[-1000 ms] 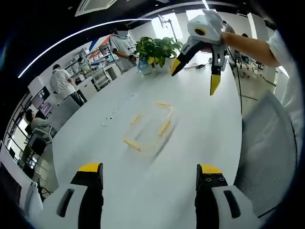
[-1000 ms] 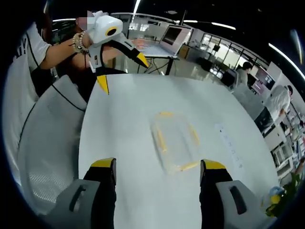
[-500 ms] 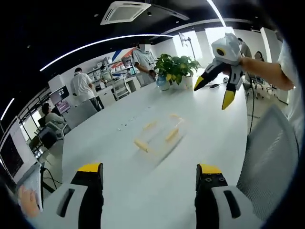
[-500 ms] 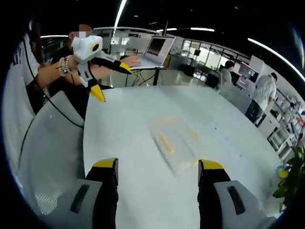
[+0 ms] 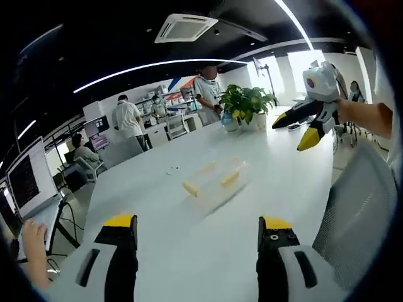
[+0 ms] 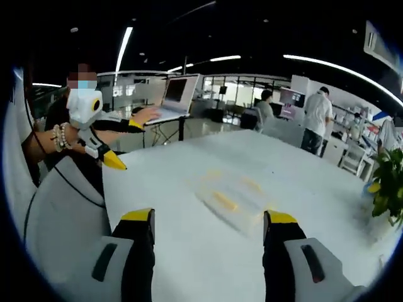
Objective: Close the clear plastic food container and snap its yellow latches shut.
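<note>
In the left gripper view, my left hand-held gripper (image 5: 196,229) had its jaws spread wide over the white tabletop (image 5: 157,207), pinching nothing. Ahead of them, well apart, lay the clear plastic food container (image 5: 214,182), blurred, with its yellow latches (image 5: 191,188) showing along the sides. Beyond and to the right, my right hand-held gripper (image 5: 296,129) hung above the tabletop, jaws parted. Farthest off stood a potted plant (image 5: 247,104).

In the right gripper view, the right hand-held gripper (image 6: 208,223) was likewise spread and empty, with the container (image 6: 234,195) lying ahead. The left hand-held gripper (image 6: 108,157) hovered at the left.
</note>
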`<state>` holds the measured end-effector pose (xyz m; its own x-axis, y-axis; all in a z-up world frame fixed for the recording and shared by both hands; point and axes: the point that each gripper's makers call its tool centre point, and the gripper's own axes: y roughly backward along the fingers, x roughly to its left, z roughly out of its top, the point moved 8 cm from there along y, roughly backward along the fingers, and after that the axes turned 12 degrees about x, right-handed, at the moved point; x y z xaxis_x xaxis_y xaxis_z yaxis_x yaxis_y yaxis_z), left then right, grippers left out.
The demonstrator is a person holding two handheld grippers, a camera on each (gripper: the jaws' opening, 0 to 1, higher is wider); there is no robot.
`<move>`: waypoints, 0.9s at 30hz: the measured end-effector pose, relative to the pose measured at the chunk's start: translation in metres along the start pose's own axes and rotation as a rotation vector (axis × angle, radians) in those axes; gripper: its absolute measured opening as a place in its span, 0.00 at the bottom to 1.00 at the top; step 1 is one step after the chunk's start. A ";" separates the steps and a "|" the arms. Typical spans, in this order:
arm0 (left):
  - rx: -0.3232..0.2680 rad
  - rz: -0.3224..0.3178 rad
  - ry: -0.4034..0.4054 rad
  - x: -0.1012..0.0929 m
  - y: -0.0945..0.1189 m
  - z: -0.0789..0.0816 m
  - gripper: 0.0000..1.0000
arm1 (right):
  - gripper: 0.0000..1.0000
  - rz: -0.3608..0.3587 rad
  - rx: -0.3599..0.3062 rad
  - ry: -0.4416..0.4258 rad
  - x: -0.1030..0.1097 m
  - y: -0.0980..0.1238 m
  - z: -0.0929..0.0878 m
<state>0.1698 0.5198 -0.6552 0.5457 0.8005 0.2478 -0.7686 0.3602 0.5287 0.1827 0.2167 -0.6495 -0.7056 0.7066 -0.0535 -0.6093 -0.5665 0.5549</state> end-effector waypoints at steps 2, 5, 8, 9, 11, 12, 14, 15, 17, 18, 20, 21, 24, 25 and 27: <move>-0.013 0.010 0.016 0.000 0.000 -0.003 0.76 | 0.68 -0.011 -0.003 -0.015 0.002 -0.001 -0.004; -0.015 0.007 0.051 0.000 -0.003 -0.009 0.76 | 0.68 -0.042 -0.017 -0.070 0.006 -0.003 -0.012; -0.004 -0.004 0.067 -0.002 -0.006 -0.016 0.76 | 0.68 -0.083 -0.048 -0.158 0.008 -0.004 -0.018; 0.012 -0.014 0.075 -0.004 -0.008 -0.020 0.76 | 0.68 -0.079 -0.052 -0.174 0.011 -0.005 -0.020; 0.028 -0.011 0.066 -0.003 -0.008 -0.022 0.76 | 0.69 -0.096 -0.022 -0.195 0.013 -0.007 -0.024; 0.022 -0.010 0.065 -0.003 -0.007 -0.021 0.75 | 0.69 -0.102 -0.007 -0.189 0.014 -0.008 -0.025; -0.001 -0.023 0.082 -0.004 -0.009 -0.018 0.76 | 0.70 -0.140 0.009 -0.143 0.013 -0.009 -0.025; 0.003 -0.026 0.091 -0.004 -0.010 -0.018 0.76 | 0.69 -0.138 0.005 -0.152 0.013 -0.010 -0.025; 0.007 -0.030 0.085 -0.005 -0.011 -0.019 0.75 | 0.69 -0.135 -0.017 -0.174 0.011 -0.009 -0.024; 0.008 -0.030 0.083 -0.005 -0.011 -0.019 0.75 | 0.69 -0.137 -0.015 -0.177 0.010 -0.009 -0.024; 0.002 -0.034 0.085 -0.005 -0.012 -0.017 0.75 | 0.67 -0.158 -0.007 -0.168 0.008 -0.008 -0.025; -0.006 -0.039 0.094 -0.005 -0.012 -0.016 0.75 | 0.67 -0.159 -0.007 -0.168 0.007 -0.008 -0.025; -0.001 -0.032 0.095 -0.005 -0.017 -0.013 0.74 | 0.67 -0.163 -0.006 -0.179 0.006 -0.008 -0.026; 0.003 -0.032 0.093 -0.005 -0.017 -0.012 0.74 | 0.66 -0.163 -0.007 -0.180 0.005 -0.008 -0.026; -0.005 -0.039 0.109 -0.006 -0.019 -0.009 0.74 | 0.65 -0.164 -0.006 -0.183 0.005 -0.007 -0.027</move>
<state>0.1783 0.5124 -0.6737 0.5361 0.8329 0.1375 -0.7491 0.3942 0.5324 0.1737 0.2130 -0.6761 -0.5201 0.8541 0.0093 -0.7127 -0.4399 0.5464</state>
